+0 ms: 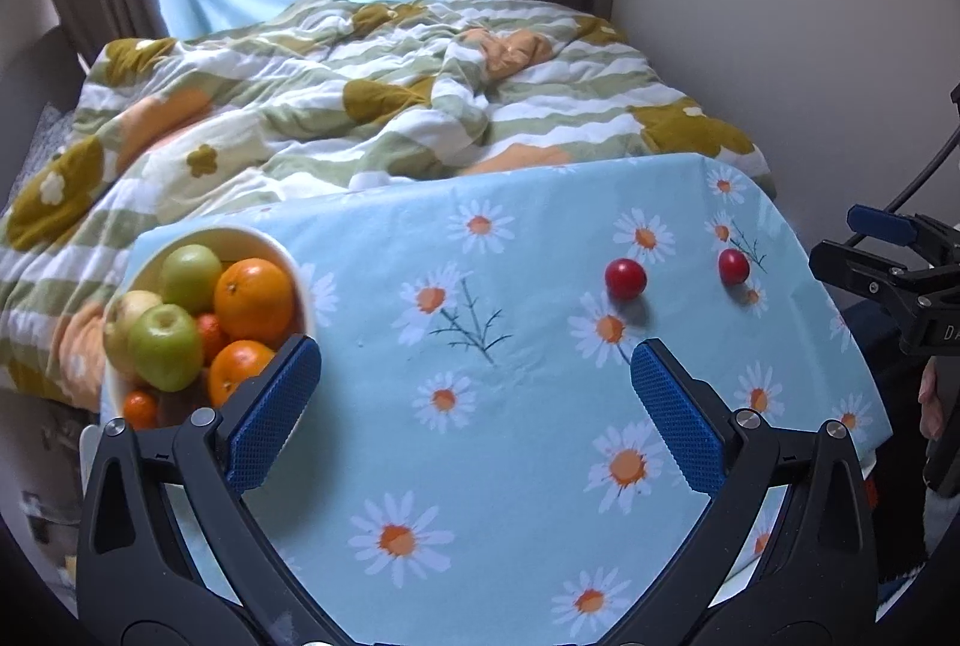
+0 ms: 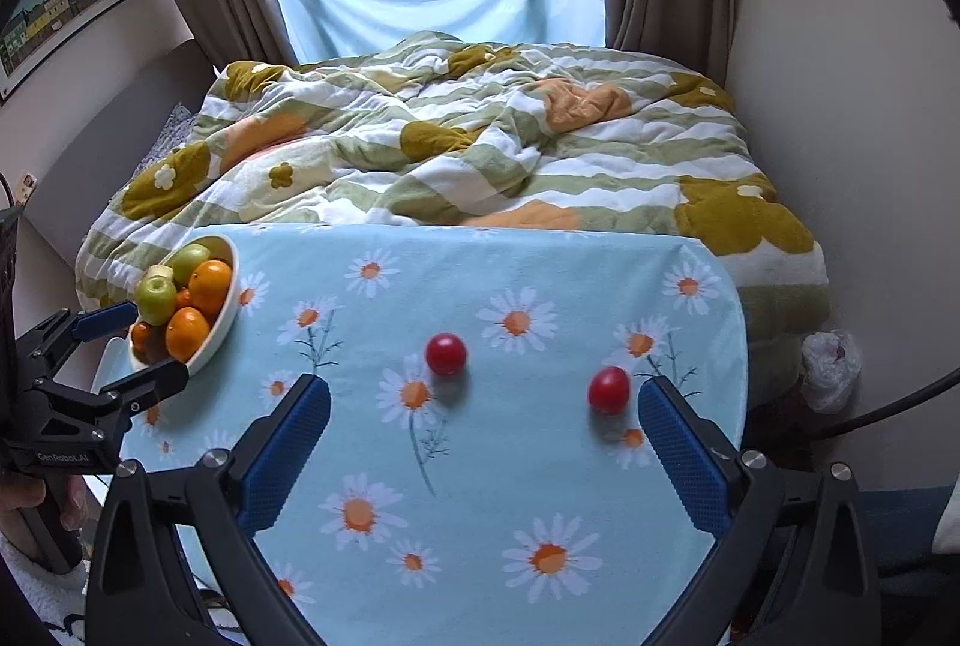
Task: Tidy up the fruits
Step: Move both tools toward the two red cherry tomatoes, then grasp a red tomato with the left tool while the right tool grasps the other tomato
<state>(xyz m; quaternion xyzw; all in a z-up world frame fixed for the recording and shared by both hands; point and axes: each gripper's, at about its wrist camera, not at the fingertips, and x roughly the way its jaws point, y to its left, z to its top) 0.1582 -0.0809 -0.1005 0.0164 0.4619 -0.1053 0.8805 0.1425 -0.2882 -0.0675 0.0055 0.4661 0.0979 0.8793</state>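
Two red plums (image 2: 446,354) (image 2: 609,390) are seen apart on the daisy-cloth counter (image 2: 480,466); the fruit-filled white bowl (image 1: 288,262) is set far left. Both left gripper (image 1: 474,394) and right gripper (image 2: 483,433) fingers are held spread, empty.

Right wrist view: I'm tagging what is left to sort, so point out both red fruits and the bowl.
Left red fruit (image 2: 446,353), right wrist view, middle of its skin.
Right red fruit (image 2: 608,389), right wrist view, middle of its skin.
Bowl (image 2: 223,317), right wrist view, white outer wall.
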